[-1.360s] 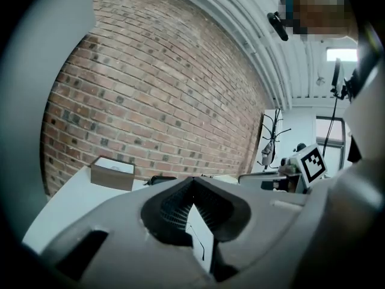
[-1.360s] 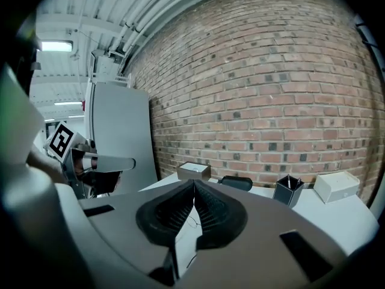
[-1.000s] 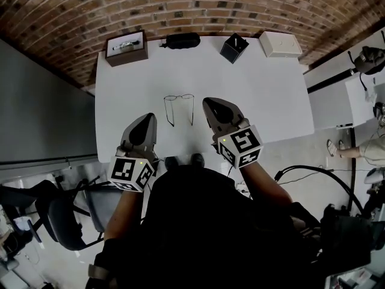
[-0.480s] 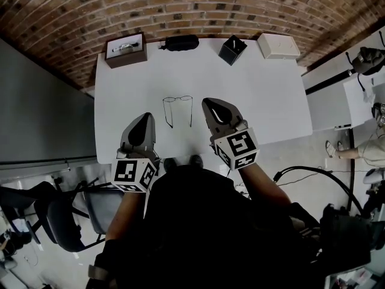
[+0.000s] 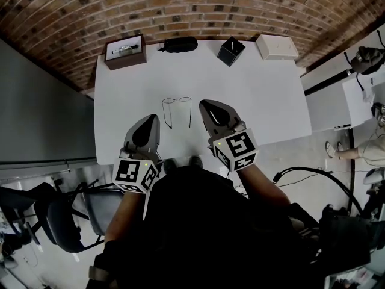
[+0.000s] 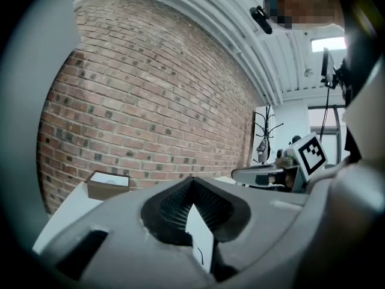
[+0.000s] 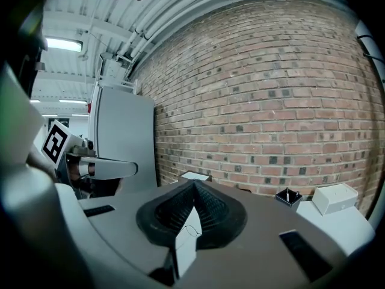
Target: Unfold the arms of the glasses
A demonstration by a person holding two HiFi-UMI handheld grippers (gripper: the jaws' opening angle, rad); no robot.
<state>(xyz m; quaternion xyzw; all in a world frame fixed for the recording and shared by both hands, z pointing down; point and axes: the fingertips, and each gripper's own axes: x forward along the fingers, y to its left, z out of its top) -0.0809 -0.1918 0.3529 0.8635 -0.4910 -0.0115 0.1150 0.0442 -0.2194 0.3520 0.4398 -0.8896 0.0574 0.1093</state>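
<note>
White table [image 5: 258, 95], thin-rimmed glasses [image 5: 177, 100], both arms open

Even indoor light, glare-white table [image 5: 252, 95], strong fisheye bending and dark vignetted corners.

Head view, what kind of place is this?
Probably an indoor lab or workshop: a white table stands against a brick wall, with a trailing cable and an office chair nearby.
</note>
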